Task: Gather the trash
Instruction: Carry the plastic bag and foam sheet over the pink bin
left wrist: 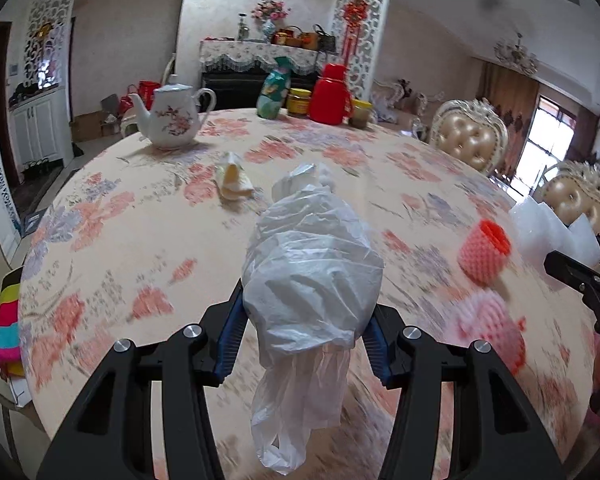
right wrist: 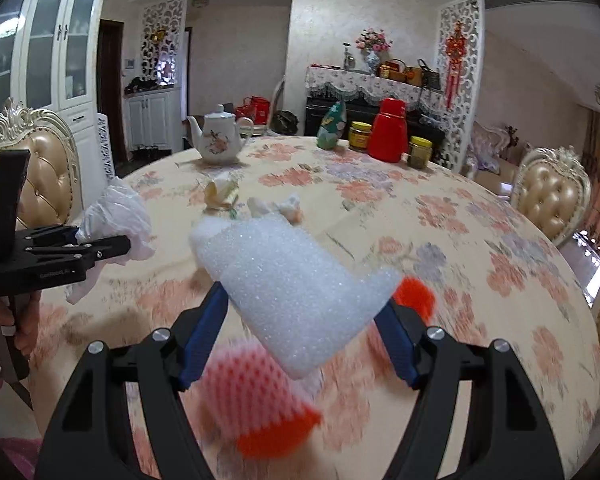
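My left gripper (left wrist: 306,308) is shut on a crumpled white plastic bag (left wrist: 312,272) and holds it above the floral table (left wrist: 139,240). It also shows in the right wrist view (right wrist: 111,236) with the bag (right wrist: 115,216). My right gripper (right wrist: 304,308) is shut on a white foam piece (right wrist: 295,292), which also shows in the left wrist view (left wrist: 552,236). Two pink-orange foam fruit nets lie on the table, one upright (left wrist: 486,252) and one nearer (left wrist: 496,332); the nearer one is blurred under the foam (right wrist: 255,400). A yellowish wrapper (left wrist: 231,178) and white crumpled scraps (right wrist: 275,208) lie mid-table.
A floral teapot (left wrist: 171,116), a green bag (left wrist: 273,88), a red thermos (left wrist: 332,94) and two jars (left wrist: 297,102) stand at the table's far side. Padded chairs (left wrist: 470,136) stand around the table. A striped cloth (left wrist: 7,320) hangs at the left edge.
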Tool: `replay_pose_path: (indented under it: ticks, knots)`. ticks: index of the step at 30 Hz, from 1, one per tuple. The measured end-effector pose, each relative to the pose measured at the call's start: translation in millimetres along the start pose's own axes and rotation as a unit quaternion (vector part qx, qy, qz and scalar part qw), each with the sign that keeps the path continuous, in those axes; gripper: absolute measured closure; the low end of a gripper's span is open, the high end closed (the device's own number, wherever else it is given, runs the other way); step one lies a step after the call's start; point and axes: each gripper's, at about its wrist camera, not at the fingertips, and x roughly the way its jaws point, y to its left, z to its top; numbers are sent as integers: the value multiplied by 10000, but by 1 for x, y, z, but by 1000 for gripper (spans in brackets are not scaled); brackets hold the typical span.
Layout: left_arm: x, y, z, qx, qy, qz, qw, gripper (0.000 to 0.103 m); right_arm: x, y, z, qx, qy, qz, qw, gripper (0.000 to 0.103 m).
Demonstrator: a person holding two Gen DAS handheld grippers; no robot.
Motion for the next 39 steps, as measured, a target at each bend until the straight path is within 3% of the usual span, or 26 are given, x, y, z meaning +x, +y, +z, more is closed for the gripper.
replay_pose_path:
  ticks: [9, 18, 28, 39]
  knots:
    - [-16, -53, -33, 589, 89, -481, 9971, 53, -56, -13, -71, 590, 71, -570, 9966, 32]
    - [-30, -133, -54, 1307, 110, -1373, 9818, 53, -119, -55, -124, 1376, 38, -1352, 9812, 32]
    - [-26, -230, -67, 2100, 344, -2336, 9488, 53, -175, -107, -174, 2131, 86, -2236, 9511, 32]
    - [-20, -340, -89, 2933, 585, -3056, 9040, 53, -247, -159, -224, 2811, -18, -3336, 8998, 32]
